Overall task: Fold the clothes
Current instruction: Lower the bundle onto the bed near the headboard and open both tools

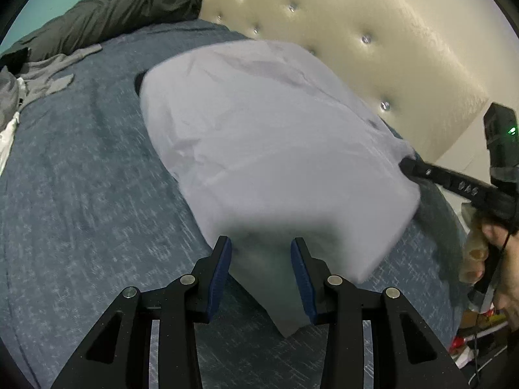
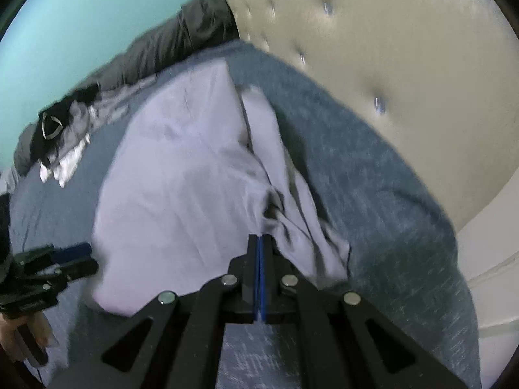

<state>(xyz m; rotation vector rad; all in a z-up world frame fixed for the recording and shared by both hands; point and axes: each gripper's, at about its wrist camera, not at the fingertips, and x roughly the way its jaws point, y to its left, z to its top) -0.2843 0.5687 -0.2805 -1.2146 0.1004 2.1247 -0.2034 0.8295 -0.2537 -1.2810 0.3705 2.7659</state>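
One bed (image 1: 81, 168) fills both views, covered in a mottled blue spread, with a cream tufted headboard (image 1: 356, 32) along its far edge and a teal wall beyond its left side. A long dark grey bolster (image 1: 123, 9) lies along the bed's far left edge, and near it sits a heap of grey, black and white clothes (image 1: 39, 77). Spread across the middle of the bed, close to the headboard edge, lies the pale lilac garment (image 1: 259, 129), its near end lifted and blurred. In the right wrist view its right side is bunched into ridged folds (image 2: 292, 214) running toward the camera. The right claw (image 2: 260, 246) has its blue-padded fingers pressed together, clamped on that bunched edge of the garment. The left claw (image 1: 261, 253) stands with its fingers apart, the garment's loose near corner hanging between them without being pinched. A person's hand (image 1: 486, 259) grips the right tool's handle at the bed's right edge.
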